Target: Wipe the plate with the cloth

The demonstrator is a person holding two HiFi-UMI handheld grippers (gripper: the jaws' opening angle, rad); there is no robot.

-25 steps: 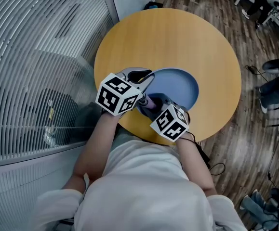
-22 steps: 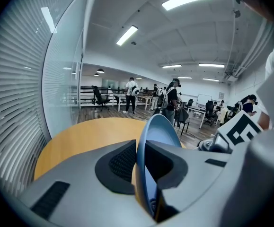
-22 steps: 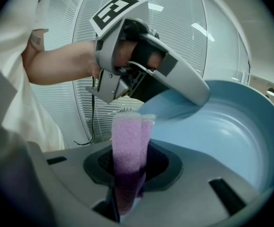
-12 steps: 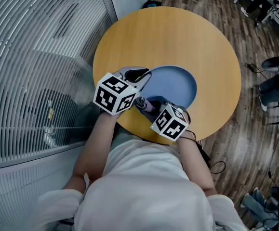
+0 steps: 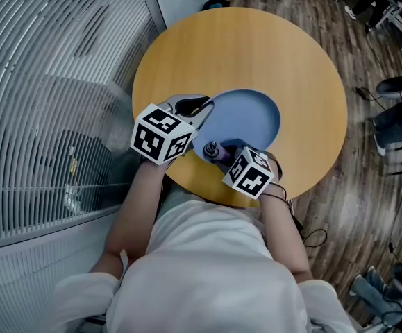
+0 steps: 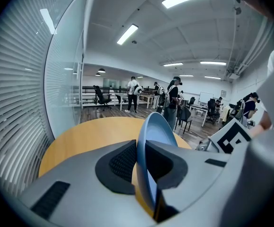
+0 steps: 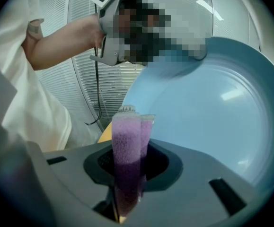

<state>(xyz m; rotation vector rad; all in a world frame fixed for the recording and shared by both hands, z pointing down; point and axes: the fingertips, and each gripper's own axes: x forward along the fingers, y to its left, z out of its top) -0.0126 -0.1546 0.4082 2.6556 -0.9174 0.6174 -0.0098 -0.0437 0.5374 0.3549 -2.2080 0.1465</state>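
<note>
The round yellow wooden table (image 5: 305,61) takes up most of the head view. The round pale-blue plate (image 5: 246,116) sits over its near half, a little left of centre.

The left gripper (image 5: 199,109) pinches the plate's near-left rim. In the left gripper view the plate (image 6: 156,129) runs edge-on between the two dark pads, which are pressed against both of its faces. The plate looks tipped up from that held rim. Whether its far-right edge rests on the table I cannot tell.

The right gripper (image 5: 221,155) is just near of the plate, right of the left gripper. Its jaws are clamped on a folded purple textured cloth (image 5: 213,150).

In the right gripper view the cloth (image 7: 126,143) stands as a narrow folded strip. Its long axis runs straight out along the jaws, and its free end points at the plate's near-left edge. The plate's inner face (image 7: 212,112) fills the space ahead and to the right of that tip, turned towards this gripper. I cannot tell whether the tip touches the plate.

The plate, being round, has no real long axis. In the head view it shows as an oval stretching from the held rim towards the far right.

My judgement is that the unwiped face lies far and right of the cloth. The right gripper is the nearer one for the wiping stroke, and the left only steadies the plate.
</note>
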